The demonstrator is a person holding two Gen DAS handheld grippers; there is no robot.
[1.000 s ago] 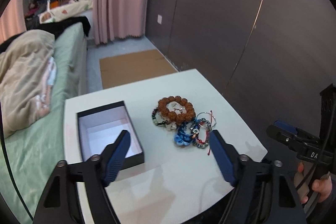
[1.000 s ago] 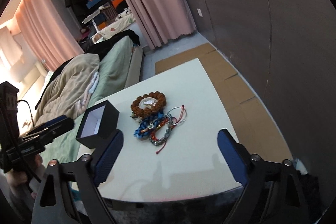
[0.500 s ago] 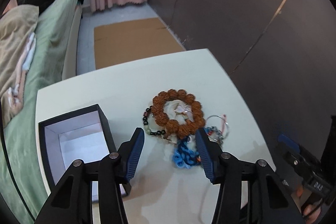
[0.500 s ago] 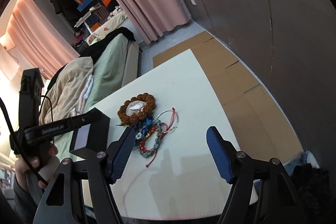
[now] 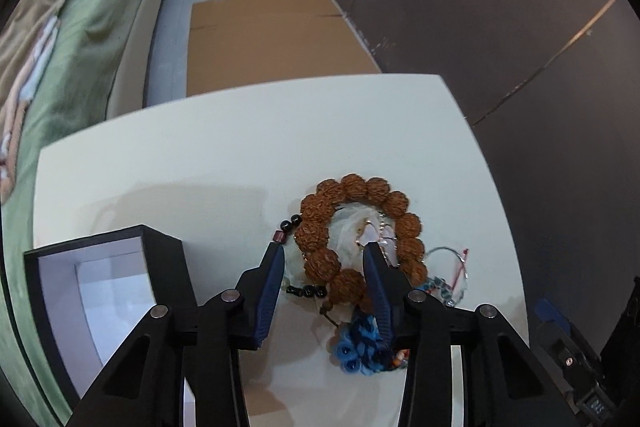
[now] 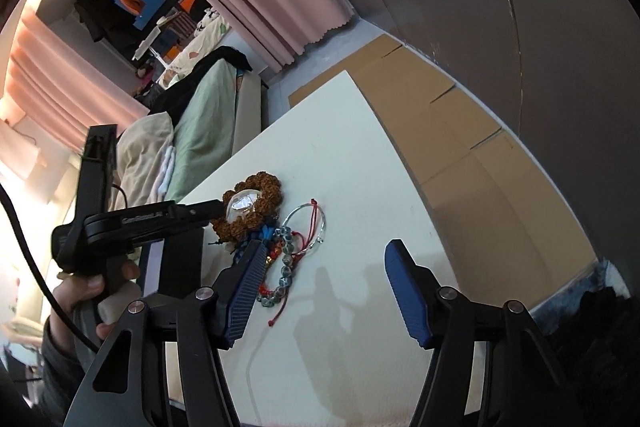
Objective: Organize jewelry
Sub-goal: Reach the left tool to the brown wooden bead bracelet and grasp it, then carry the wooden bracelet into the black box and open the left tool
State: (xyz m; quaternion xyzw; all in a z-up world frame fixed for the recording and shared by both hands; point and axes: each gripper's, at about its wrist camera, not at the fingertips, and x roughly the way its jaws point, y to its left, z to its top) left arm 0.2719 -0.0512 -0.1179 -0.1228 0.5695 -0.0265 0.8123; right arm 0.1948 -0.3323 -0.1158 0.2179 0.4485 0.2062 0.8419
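Observation:
A pile of jewelry lies on the white table (image 5: 200, 155). On top is a brown wooden bead bracelet (image 5: 352, 227), with a blue cord bracelet (image 5: 360, 351), a black bead string (image 5: 308, 291) and a thin silver bangle (image 5: 448, 255) around it. My left gripper (image 5: 324, 255) is open, its fingers straddling the near left side of the brown bracelet without closing on it. An open black box with a white lining (image 5: 96, 291) stands to its left. My right gripper (image 6: 324, 255) is open and empty, hovering right of the pile (image 6: 280, 239).
A bed with green sheets (image 5: 80, 39) runs along the table's left side. Brown cardboard (image 5: 272, 39) lies on the floor beyond the far edge. A dark wall (image 5: 500, 7) stands to the right. The table's right and near edges are close to the pile.
My left gripper has moved forward and down onto the pile, and its jaws have narrowed around the brown bracelet. My right gripper has drifted slightly closer to the table.

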